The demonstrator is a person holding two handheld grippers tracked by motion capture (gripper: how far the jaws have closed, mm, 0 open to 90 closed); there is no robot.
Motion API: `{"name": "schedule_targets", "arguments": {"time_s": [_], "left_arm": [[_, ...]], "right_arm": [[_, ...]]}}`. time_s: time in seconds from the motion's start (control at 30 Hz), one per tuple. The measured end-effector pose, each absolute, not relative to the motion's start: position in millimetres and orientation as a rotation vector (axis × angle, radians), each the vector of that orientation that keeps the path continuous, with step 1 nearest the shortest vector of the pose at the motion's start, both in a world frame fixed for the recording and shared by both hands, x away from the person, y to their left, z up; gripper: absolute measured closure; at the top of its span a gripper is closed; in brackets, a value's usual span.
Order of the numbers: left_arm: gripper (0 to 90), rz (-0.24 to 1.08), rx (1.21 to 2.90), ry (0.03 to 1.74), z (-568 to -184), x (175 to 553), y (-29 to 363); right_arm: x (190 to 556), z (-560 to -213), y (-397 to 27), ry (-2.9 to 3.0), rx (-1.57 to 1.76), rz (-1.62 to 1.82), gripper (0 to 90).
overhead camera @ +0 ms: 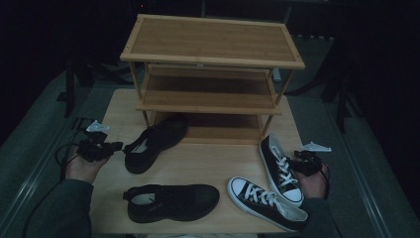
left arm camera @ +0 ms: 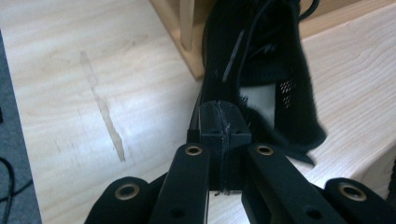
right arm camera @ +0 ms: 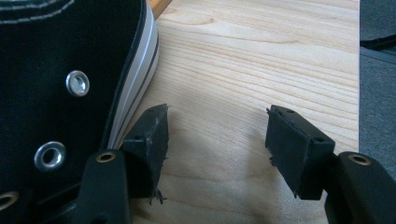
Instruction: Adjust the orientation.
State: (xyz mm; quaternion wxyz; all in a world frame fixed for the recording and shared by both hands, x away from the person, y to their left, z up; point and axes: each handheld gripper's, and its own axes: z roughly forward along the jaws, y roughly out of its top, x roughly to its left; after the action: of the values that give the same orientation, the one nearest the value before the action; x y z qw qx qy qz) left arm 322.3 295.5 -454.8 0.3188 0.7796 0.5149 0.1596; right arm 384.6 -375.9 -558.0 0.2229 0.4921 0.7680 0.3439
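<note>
An all-black shoe (overhead camera: 153, 141) lies at an angle on the wooden table (overhead camera: 198, 166), its toe under the rack. My left gripper (overhead camera: 115, 147) is at its heel with the jaws shut. In the left gripper view the pads (left arm camera: 212, 123) press together at the shoe's (left arm camera: 271, 70) heel opening, the heel wall lies just beside them, and I see nothing between them. My right gripper (overhead camera: 303, 159) rests open at the table's right edge, beside a black sneaker with white laces (overhead camera: 280, 168). In the right gripper view (right arm camera: 217, 133) only bare wood lies between the jaws, and the sneaker's side (right arm camera: 65, 79) is next to one jaw.
A three-shelf bamboo rack (overhead camera: 213, 44) stands at the back of the table. A second black shoe (overhead camera: 173, 201) lies near the front edge. A second laced sneaker (overhead camera: 267, 201) lies at the front right. Grey floor surrounds the table, with cables at the left.
</note>
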Motion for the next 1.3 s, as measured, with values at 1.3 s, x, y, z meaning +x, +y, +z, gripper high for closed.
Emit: {"name": "schedule_targets", "arguments": {"time_s": [1.3], "left_arm": [[89.8,0.256,2.265,1.317,-522.0,304.1,263.4]], "right_arm": [[384.6,-558.0,-375.9,2.121,1.358,0.949,39.4]]}}
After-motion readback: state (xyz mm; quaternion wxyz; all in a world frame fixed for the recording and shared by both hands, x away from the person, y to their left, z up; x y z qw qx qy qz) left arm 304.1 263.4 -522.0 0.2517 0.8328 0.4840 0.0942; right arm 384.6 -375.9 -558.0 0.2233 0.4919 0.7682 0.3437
